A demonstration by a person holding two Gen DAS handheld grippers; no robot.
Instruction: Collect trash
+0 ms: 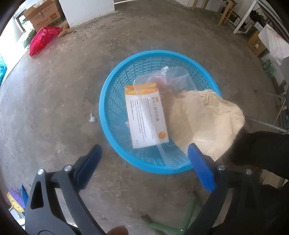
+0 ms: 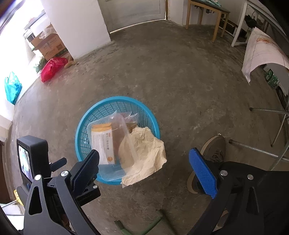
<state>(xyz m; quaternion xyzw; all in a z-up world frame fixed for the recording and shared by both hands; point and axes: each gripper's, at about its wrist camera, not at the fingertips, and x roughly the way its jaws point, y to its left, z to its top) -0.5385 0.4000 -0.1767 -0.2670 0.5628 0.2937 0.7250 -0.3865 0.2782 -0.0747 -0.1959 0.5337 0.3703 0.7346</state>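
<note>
A blue plastic basket [image 1: 115,101] [image 2: 84,130] stands on the concrete floor. Inside lie a white and orange carton [image 1: 144,123] [image 2: 102,144], a clear plastic tray [image 1: 173,85] [image 2: 124,126] and a crumpled beige paper bag [image 1: 213,119] [image 2: 146,157] that hangs over the rim. My left gripper [image 1: 144,162] hovers open over the basket's near rim, nothing between its fingers. My right gripper [image 2: 144,166] is open too, higher up and nearer, empty. A small white scrap [image 1: 92,118] lies on the floor left of the basket.
A red plastic bag [image 1: 42,38] [image 2: 52,68] and cardboard boxes [image 1: 47,16] [image 2: 49,45] sit by the far wall. A person's shoe [image 2: 213,150] stands right of the basket. Metal table legs [image 2: 267,150] and wooden table legs [image 2: 202,19] are on the right.
</note>
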